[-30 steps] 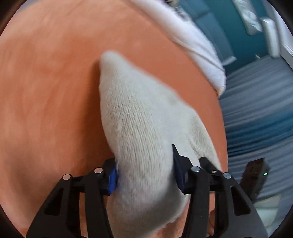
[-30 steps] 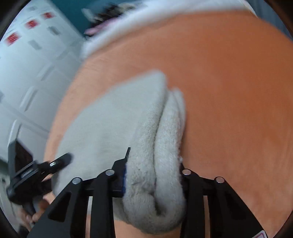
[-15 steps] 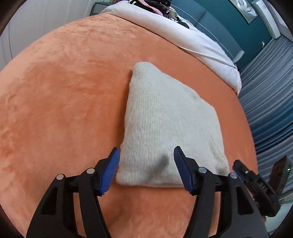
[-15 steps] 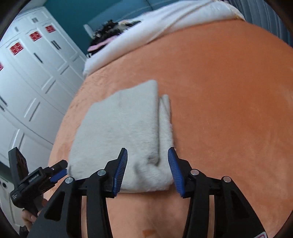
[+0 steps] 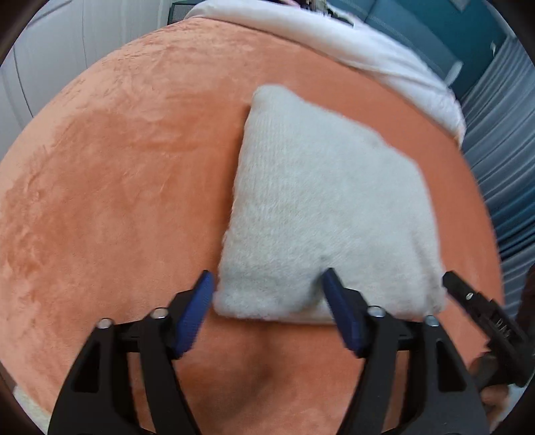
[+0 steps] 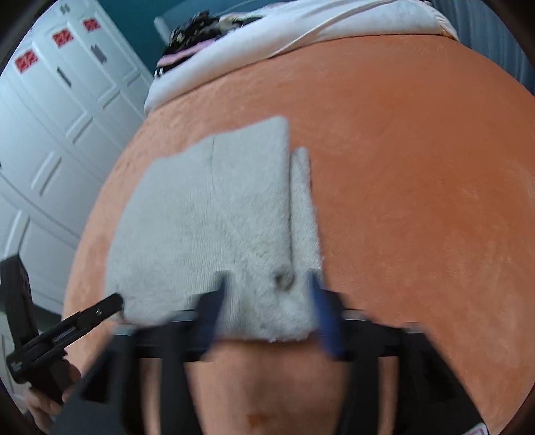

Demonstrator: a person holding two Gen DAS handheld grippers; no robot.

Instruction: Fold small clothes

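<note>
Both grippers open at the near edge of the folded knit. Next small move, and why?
Probably back both off. The folded knit garment lies flat on the orange blanket, and the left gripper and right gripper are open, holding nothing, so the fold looks done.

A bedroom in a home is shown. A bed is covered with an orange blanket (image 5: 117, 187) over a white sheet (image 6: 301, 36), and a heap of dark clothes (image 6: 197, 30) is piled at its far end. White panelled wardrobe doors (image 6: 60, 110) are seen beside it, with a teal wall (image 5: 418, 30) behind.
</note>
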